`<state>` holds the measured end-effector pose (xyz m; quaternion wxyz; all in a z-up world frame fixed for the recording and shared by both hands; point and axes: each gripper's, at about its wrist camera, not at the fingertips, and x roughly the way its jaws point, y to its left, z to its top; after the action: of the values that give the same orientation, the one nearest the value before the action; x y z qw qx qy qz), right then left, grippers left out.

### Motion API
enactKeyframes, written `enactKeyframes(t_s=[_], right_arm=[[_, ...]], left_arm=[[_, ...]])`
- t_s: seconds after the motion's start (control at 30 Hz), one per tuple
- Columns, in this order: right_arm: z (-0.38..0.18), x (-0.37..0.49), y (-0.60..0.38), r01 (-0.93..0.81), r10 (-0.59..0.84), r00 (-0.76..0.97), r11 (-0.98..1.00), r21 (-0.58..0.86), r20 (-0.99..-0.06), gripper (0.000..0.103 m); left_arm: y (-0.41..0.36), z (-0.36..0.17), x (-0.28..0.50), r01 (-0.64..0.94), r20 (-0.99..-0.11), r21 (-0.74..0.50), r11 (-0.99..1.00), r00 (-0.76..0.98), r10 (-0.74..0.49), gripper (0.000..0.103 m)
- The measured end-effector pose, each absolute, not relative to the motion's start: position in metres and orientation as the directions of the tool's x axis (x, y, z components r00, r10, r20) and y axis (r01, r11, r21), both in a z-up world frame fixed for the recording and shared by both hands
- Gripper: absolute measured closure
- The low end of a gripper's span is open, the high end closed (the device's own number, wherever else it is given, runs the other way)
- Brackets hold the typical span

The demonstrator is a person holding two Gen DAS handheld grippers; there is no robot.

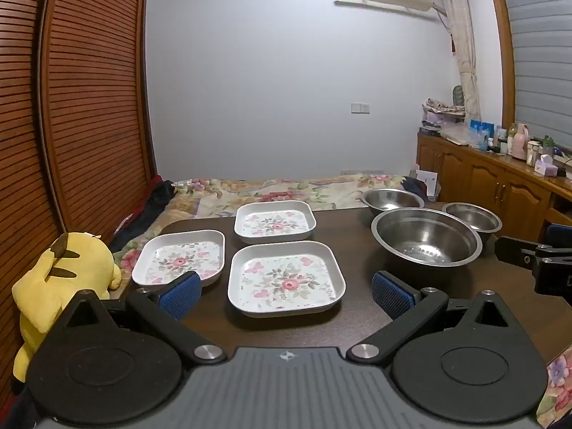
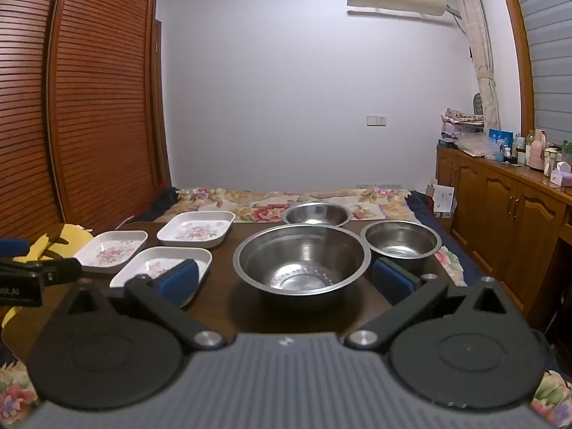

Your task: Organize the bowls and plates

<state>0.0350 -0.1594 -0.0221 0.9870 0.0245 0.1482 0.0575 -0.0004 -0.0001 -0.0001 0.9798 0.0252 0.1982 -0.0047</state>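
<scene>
So on the far left there's a yellow plush toy (image 1: 60, 279) sitting off the edge of the dark worktop (image 1: 357, 250). Then three square floral plates, none stacked: the left plate (image 1: 180, 259), the far plate (image 1: 275, 221) behind it and to the right, and the near plate (image 1: 286, 279) closest to the camera. They sit close but I can't see any of them touching.

The left gripper (image 1: 286, 295) hovers over the near edge of the worktop with its blue fingers (image 1: 180, 295) spread wide, nothing between them, lined up roughly on the near plate.

Right half of the worktop has three steel bowls: the big bowl (image 2: 302, 259) in front, the far bowl (image 2: 316, 214) right behind it, and the small bowl (image 2: 400, 243) just to the right. The right gripper (image 2: 286, 282) is also wide and empty, facing the big bowl.

A floral bed (image 2: 321, 196) lies beyond the worktop.
</scene>
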Motion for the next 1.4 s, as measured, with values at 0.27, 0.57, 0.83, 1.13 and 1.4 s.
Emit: enactKeyframes(t_s=[0.27, 0.57, 0.83, 1.13, 1.4], right_arm=[[-0.0220, 0.0357, -0.1586, -0.106, 0.122, 0.947, 0.992, 0.068, -0.298, 0.000], [-0.0230, 0.0354, -0.1603, -0.108, 0.122, 0.947, 0.992, 0.063, -0.298, 0.000], [-0.0246, 0.0350, -0.1598, -0.104, 0.118, 0.946, 0.993, 0.061, -0.301, 0.000], [-0.0254, 0.0350, -0.1601, -0.101, 0.116, 0.945, 0.993, 0.062, -0.307, 0.000], [-0.0262, 0.0362, -0.1589, -0.101, 0.114, 0.944, 0.993, 0.058, -0.308, 0.000]], left_arm=[[0.0002, -0.0001, 0.0027, 0.020, -0.389, 0.047, 0.999, 0.921, 0.000, 0.000], [0.0000, 0.0007, -0.0018, 0.019, -0.386, 0.049, 0.999, 0.923, 0.001, 0.000], [0.0034, 0.0021, -0.0029, 0.016, -0.387, 0.048, 0.999, 0.922, 0.004, 0.000], [0.0036, 0.0020, -0.0033, 0.014, -0.387, 0.046, 0.999, 0.922, 0.005, 0.000], [0.0039, 0.0020, -0.0033, 0.015, -0.387, 0.046, 0.999, 0.922, 0.004, 0.000]])
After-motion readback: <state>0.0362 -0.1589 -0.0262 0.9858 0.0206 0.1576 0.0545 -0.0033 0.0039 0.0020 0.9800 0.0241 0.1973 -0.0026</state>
